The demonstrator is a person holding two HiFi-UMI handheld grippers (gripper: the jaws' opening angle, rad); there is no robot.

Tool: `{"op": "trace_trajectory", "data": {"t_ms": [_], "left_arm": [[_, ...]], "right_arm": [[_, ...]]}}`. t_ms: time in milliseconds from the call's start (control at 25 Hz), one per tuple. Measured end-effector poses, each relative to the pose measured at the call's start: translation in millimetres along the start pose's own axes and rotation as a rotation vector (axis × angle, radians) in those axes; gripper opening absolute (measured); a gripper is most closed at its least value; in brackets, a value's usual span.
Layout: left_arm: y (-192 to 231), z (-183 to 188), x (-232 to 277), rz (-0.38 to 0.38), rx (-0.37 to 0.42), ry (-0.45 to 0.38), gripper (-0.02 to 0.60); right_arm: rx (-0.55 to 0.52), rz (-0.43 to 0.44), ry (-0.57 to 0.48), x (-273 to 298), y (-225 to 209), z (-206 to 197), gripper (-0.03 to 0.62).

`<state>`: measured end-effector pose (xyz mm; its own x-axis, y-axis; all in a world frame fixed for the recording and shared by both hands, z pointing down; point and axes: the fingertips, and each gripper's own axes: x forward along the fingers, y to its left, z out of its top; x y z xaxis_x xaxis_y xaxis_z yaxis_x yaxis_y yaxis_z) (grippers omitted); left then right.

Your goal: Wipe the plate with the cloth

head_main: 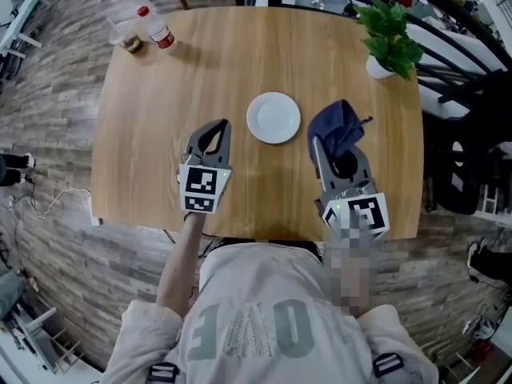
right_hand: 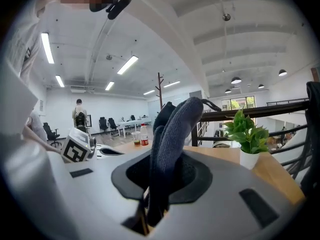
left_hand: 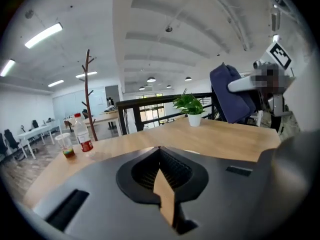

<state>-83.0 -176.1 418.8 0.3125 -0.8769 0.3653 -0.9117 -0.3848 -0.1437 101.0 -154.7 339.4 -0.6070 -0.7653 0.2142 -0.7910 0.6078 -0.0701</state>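
Nearest my camera is the person's pale shirt (head_main: pixel 256 318), with both arms reaching out over the wooden table (head_main: pixel 160 94); at the table's far left corner a clear cup (head_main: pixel 128 37) and a red-capped bottle (head_main: pixel 158 27) stand side by side; nearer me, left of centre, the left gripper (head_main: pixel 214 130) hovers with its jaws pressed together and nothing between them, which its own view confirms; the white plate (head_main: pixel 274 118) lies bare near the middle of the table, just beyond and between the two grippers, with neither tool touching it; to its right the right gripper (head_main: pixel 334 152) is clamped on the dark blue cloth (head_main: pixel 336 128), which bunches up out of the jaws just beside the plate's right rim; at the far right corner a green plant (head_main: pixel 390 38) sits in a white pot.
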Motion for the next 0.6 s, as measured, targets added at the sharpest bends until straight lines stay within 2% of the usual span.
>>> {"op": "trace_trajectory", "data": {"t_ms": [120,160,200,240,280,400,600], "left_arm": [[4,-24,23,-0.054,-0.181,0.072,0.000],[5,-32,29,-0.072,-0.258,0.094,0.052],[5,-39,35,-0.092,-0.326,0.115,0.134],[5,-45,39,-0.110,-0.372,0.135,0.161],[3,-50,43,-0.127,-0.391,0.153,0.163],[-2,-62,51,-0.165,-0.374,0.196,0.161],[1,-78,51,-0.175,-0.409,0.227,0.161]], "right_arm": [[-0.090,-0.025,0.046,19,-4,-6,0.057],[-0.122,-0.028,0.058,26,-4,-8,0.057],[-0.157,-0.028,0.073,34,-4,-9,0.057],[-0.201,-0.024,0.095,42,-3,-11,0.057],[-0.259,-0.019,0.126,51,-2,-15,0.057],[-0.472,0.009,0.261,83,-3,-39,0.057],[-0.752,0.091,0.505,138,-4,-92,0.061]]}}
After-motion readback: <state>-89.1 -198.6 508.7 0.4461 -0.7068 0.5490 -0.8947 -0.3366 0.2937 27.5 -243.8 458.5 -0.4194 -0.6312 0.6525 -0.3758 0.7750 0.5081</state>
